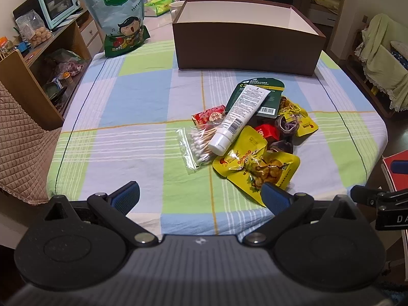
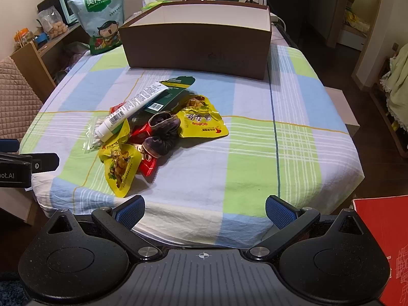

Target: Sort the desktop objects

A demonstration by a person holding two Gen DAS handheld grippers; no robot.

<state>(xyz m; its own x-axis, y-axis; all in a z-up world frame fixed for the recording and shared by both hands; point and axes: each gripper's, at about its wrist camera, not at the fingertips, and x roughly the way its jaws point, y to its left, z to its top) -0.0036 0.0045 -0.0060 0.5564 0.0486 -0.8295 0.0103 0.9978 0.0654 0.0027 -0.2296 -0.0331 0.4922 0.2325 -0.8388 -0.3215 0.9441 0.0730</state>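
Left wrist view takes in a checked tablecloth (image 1: 127,107) carrying a brown box (image 1: 244,48), open-topped with a white inside whose floor is hidden behind its front wall. Left of the box stands a large snack bag (image 1: 122,15) printed "GOURMET FRUIT" under Chinese characters. Nearer lies the heap to be sorted: a dark green card pack (image 1: 270,94), its small print unreadable, with a white tube (image 1: 239,117) lying across it, barcode up; yellow snack packets (image 1: 257,168) with Chinese lettering too small to read; a clear bag of cotton swabs (image 1: 196,148) partly under the tube; a purple scrunchie (image 2: 163,132); and red wrappers (image 2: 146,165) mostly buried. Both claws hover at the near table edge. The left gripper (image 1: 201,193) has its jaws spread wide and empty; the right gripper (image 2: 205,210) is likewise spread, holding nothing. A red box (image 2: 382,242) is cut off at the right wrist view's corner.
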